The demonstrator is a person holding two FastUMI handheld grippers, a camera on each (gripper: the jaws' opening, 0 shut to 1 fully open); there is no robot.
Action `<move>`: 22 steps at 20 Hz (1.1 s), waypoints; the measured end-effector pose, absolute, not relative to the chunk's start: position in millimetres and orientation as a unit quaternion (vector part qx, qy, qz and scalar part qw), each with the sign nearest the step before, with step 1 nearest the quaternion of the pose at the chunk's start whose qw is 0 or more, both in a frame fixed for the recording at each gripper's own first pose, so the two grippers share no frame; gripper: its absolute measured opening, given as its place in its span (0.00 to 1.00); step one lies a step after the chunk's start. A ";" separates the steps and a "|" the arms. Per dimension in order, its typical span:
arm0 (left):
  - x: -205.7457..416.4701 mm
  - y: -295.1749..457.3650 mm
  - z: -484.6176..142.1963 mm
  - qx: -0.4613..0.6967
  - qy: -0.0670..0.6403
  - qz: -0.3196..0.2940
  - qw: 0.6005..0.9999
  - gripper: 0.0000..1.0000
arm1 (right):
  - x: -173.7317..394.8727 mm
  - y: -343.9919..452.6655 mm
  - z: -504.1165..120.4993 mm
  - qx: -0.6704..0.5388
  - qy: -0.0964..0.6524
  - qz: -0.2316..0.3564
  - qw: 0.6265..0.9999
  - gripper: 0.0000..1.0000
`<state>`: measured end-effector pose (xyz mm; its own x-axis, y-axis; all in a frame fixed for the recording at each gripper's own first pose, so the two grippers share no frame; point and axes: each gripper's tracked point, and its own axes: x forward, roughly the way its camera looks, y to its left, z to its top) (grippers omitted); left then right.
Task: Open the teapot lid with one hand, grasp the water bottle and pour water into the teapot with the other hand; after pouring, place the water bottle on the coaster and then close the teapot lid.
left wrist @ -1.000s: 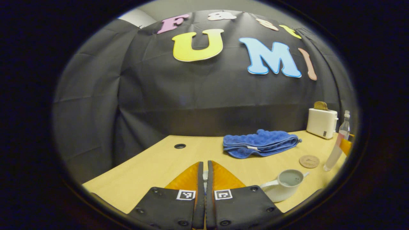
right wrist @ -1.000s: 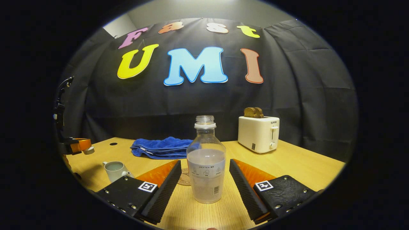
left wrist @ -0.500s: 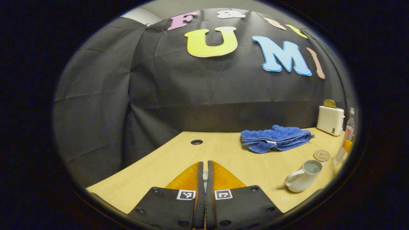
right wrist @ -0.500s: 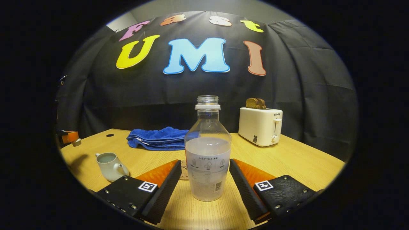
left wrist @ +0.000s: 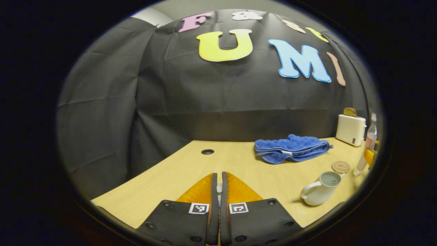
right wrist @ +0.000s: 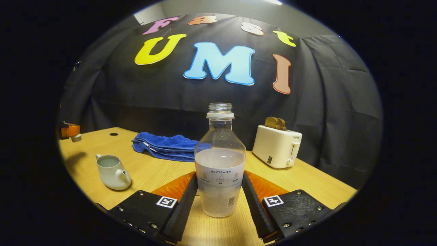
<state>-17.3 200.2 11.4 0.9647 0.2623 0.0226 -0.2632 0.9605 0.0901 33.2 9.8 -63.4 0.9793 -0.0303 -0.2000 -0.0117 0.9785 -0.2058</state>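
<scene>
In the left gripper view, a small pale thing sits squeezed between the fingers (left wrist: 214, 191), mostly hidden. The water bottle (left wrist: 367, 147) looks thin and bent at the far right edge. In the right gripper view, the water bottle (right wrist: 220, 160) hides the coaster.

Left gripper (left wrist: 218, 184), right gripper (right wrist: 218, 191): black screwed plates, 1 square tag marker per finger

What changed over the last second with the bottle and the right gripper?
The right gripper moved in and closed its fingers from a wide gap onto the water bottle, which stayed standing on the table. The left gripper stayed shut, holding the lid away from the open teapot.
</scene>
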 end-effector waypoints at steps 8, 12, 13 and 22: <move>-17.5 199.3 8.3 0.043 -0.001 0.128 0.991 0.08 | 47.4 31.7 -61.1 -0.253 0.117 0.027 0.960 0.77; -16.8 199.0 7.0 0.042 0.002 0.126 0.991 0.08 | 51.3 43.0 -43.1 -0.362 0.076 0.034 0.929 0.77; -16.5 199.2 6.7 0.042 0.003 0.126 0.991 0.08 | 52.3 48.1 -38.7 -0.388 0.065 0.036 0.918 0.77; -17.3 200.5 7.6 0.040 0.001 0.129 0.991 0.07 | 56.2 93.1 -48.4 -0.544 0.017 0.086 0.835 0.77</move>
<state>-17.3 200.5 7.6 0.9670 0.2548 0.0091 -0.2547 0.9637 0.0804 56.2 93.1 -48.4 0.9847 0.1255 -0.1211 -0.1615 0.3935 -0.9050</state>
